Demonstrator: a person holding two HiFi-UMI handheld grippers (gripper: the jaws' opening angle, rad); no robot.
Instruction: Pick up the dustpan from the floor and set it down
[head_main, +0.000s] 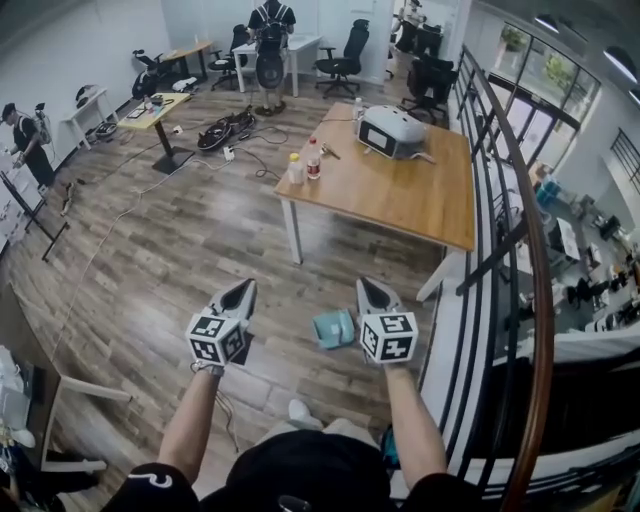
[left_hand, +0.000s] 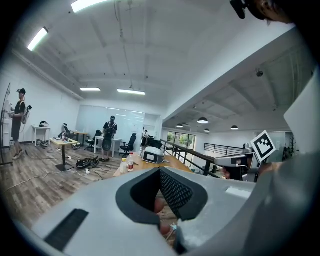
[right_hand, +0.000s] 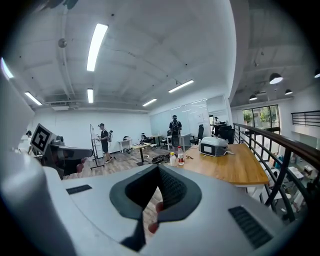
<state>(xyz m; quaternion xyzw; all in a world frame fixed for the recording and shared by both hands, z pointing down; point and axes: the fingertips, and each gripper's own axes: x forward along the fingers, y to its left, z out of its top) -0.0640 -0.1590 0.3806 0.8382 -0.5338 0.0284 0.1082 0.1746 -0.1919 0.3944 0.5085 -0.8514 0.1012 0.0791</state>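
Note:
A teal dustpan (head_main: 333, 328) lies on the wood floor just ahead of my feet, between the two grippers as the head view shows them. My left gripper (head_main: 243, 291) is held level to its left, jaws together with nothing in them. My right gripper (head_main: 369, 289) hangs just right of the dustpan, also shut and empty. Both are in the air, above the dustpan and apart from it. In the left gripper view the left gripper (left_hand: 160, 171) points across the room, and in the right gripper view so does the right gripper (right_hand: 158, 167). Neither of these views shows the dustpan.
A wooden table (head_main: 420, 205) stands ahead with a white machine (head_main: 392, 132) and two bottles (head_main: 305, 162) on it. A dark railing (head_main: 500, 240) runs along the right. Cables (head_main: 225, 132) lie on the floor farther back, where people stand near desks. A white stand (head_main: 70, 395) is at lower left.

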